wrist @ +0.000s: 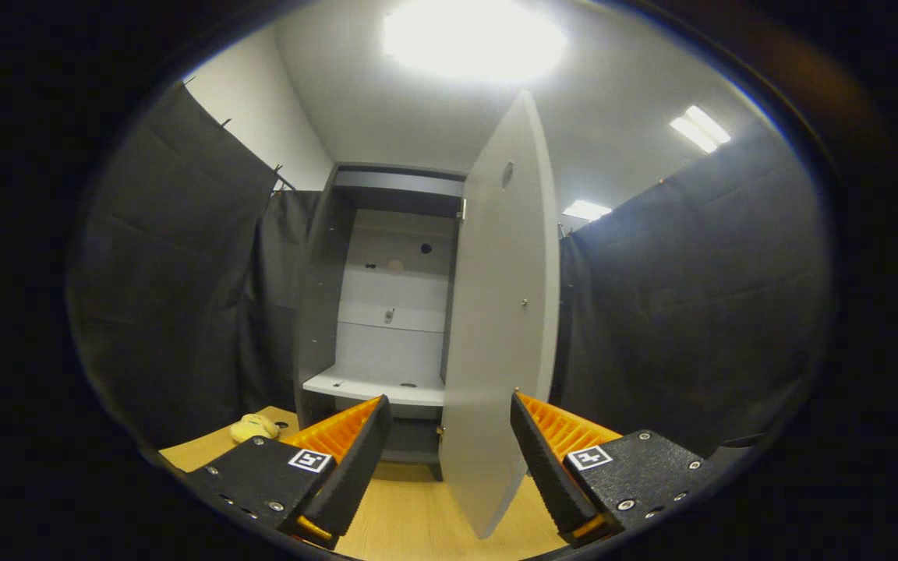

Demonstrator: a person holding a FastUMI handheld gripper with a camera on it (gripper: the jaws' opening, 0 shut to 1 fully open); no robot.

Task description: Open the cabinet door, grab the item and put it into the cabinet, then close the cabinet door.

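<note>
Risk judged: door [500,312] swinging back or struck edge-on while carrying the item past. Cabinet [387,312] beyond the tongs [449,448]: flat matte panels, one smooth shelf [371,386]. Door hung open, its edge between the spread, empty fingers. Item [254,427], pale rounded lump, sat left of them on the wood table [410,514].

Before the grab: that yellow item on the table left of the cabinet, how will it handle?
The yellow item looks small, rounded and lumpy, so probably light and perhaps soft, though too small to tell. It lies low on the table, so tipping seems unlikely. The gripper is open, with the cabinet door between its fingers.
</note>
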